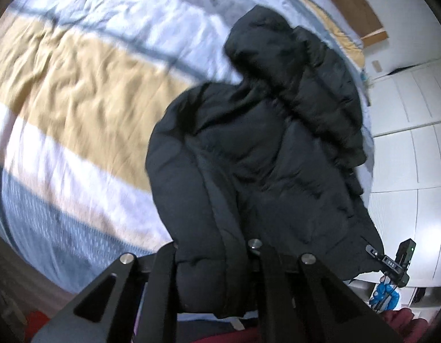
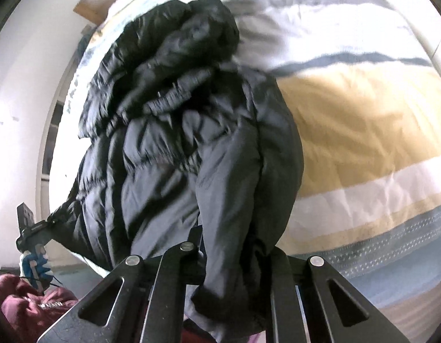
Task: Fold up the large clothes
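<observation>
Striped quilted bedspread (image 1: 86,85) in mustard, white and grey, covering a wide bed. On it, toward the wardrobe side, a black padded hooded puffer jacket (image 1: 263,143), hood farthest away, hem nearest and hanging over the near bed edge. Left gripper (image 1: 217,260) closed around a thick roll of hem fabric; right gripper (image 2: 234,260) likewise pinched shut on bunched hem. Each gripper visible small in the other's view at the opposite hem corner, above a blue-gloved hand (image 1: 386,291). Maroon garment (image 2: 26,300) low in the corner. Likely step: carrying the hem toward the hood. Best done with both corners level, raised together, fabric kept taut, laid down squarely.
</observation>
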